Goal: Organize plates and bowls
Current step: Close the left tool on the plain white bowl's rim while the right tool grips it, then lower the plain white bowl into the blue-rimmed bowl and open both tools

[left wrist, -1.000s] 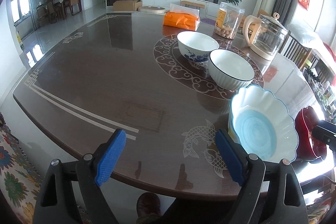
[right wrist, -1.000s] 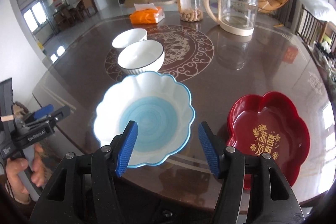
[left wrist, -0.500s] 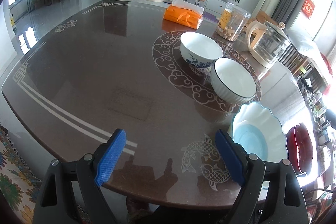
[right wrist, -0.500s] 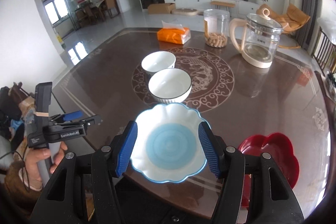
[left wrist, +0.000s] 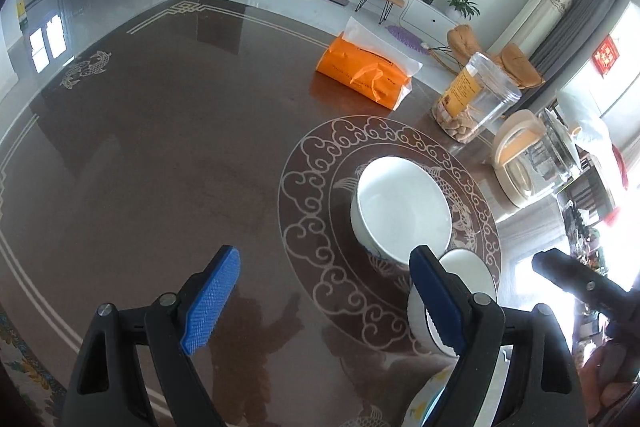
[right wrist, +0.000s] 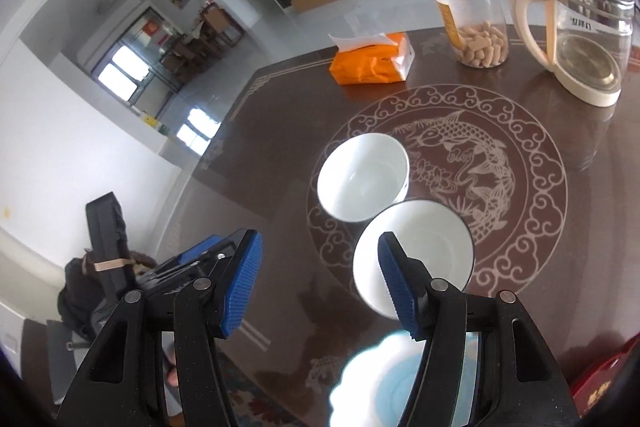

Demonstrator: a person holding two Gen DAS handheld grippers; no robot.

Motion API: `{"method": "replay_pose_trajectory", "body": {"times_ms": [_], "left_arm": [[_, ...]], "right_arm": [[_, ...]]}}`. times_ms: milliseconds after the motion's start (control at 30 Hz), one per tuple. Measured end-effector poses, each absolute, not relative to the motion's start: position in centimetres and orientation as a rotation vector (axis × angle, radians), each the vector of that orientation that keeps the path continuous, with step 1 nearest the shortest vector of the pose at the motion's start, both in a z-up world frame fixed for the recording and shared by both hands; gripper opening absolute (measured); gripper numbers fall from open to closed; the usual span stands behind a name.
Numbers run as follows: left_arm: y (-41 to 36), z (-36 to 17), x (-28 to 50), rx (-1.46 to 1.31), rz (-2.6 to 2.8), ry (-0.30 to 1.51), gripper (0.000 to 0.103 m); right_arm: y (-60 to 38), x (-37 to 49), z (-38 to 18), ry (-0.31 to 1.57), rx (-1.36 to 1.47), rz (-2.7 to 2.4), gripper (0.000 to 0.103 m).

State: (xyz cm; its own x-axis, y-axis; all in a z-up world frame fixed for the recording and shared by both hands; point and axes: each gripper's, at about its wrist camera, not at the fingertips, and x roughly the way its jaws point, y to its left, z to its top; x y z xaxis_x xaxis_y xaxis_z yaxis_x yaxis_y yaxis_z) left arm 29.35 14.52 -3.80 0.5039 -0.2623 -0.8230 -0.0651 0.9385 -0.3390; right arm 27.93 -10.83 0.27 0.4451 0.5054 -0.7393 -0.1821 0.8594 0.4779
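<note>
Both grippers hang over the table (left wrist: 160, 155) with jaws apart and nothing between them: the left gripper (left wrist: 320, 303) just left of the two white bowls, the right gripper (right wrist: 318, 283) beside the near bowl (right wrist: 420, 247). Far bowl (right wrist: 362, 177) touches it on the round pattern, probably grouped for stacking. Blue dish (right wrist: 384, 387) and red dish (right wrist: 600, 395) sit at the near edge, apart from the bowls.

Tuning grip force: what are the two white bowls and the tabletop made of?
Plain white bowl and black-rimmed white bowl: likely glazed ceramic, going by their smooth gloss and thin rims. Dark brown tabletop: polished, mirror-like reflections; lacquered wood or glass-topped, can't tell which.
</note>
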Motion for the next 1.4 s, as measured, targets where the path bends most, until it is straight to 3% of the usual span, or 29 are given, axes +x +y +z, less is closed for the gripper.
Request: {"method": "replay_pose_trajectory", "body": {"times_ms": [100, 167, 233, 367, 467, 567, 633, 700, 733, 800, 1100, 1400], "left_arm": [[14.1, -5.4, 32.1, -0.375, -0.13, 1.09, 0.086], [13.6, -6.1, 33.4, -0.374, -0.132, 1.108, 0.085], [13.0, -6.8, 34.4, -0.364, -0.132, 1.123, 0.08], [11.9, -8.0, 36.1, -0.349, -0.136, 1.157, 0.074], [11.2, -8.8, 36.8, -0.346, -0.143, 1.182, 0.064], [10.7, -9.7, 37.2, -0.33, -0.15, 1.211, 0.043], [10.4, -10.3, 37.3, -0.328, -0.16, 1.225, 0.024], [10.3, -10.6, 37.3, -0.353, -0.185, 1.22, 0.015], [10.2, -10.5, 37.2, -0.361, -0.194, 1.213, 0.008], [9.9, -10.1, 37.1, -0.342, -0.177, 1.203, 0.007], [10.6, -4.2, 34.3, -0.332, -0.19, 1.097, 0.007], [8.6, 2.3, 23.9, -0.296, -0.28, 1.009, 0.008]], "right_arm": [[-10.4, 31.4, -2.1, 1.077, 0.315, 0.385, 0.063], [-10.4, 33.2, -3.8, 1.117, 0.303, 0.363, 0.054], [-10.3, 34.6, -5.3, 1.155, 0.298, 0.343, 0.046], [-10.3, 36.5, -7.3, 1.194, 0.295, 0.298, 0.044], [-10.4, 37.4, -8.2, 1.213, 0.291, 0.276, 0.039], [-10.2, 37.6, -8.9, 1.23, 0.282, 0.269, 0.032], [-10.1, 37.7, -9.3, 1.242, 0.279, 0.27, 0.026], [-10.1, 37.7, -9.8, 1.257, 0.283, 0.266, 0.014], [-10.1, 37.6, -9.9, 1.257, 0.292, 0.268, 0.014], [-10.0, 37.5, -9.7, 1.25, 0.293, 0.27, 0.01], [-10.0, 35.9, -5.4, 1.156, 0.331, 0.307, 0.01], [-11.7, 28.0, 2.6, 1.046, 0.347, 0.381, 0.01]]}}
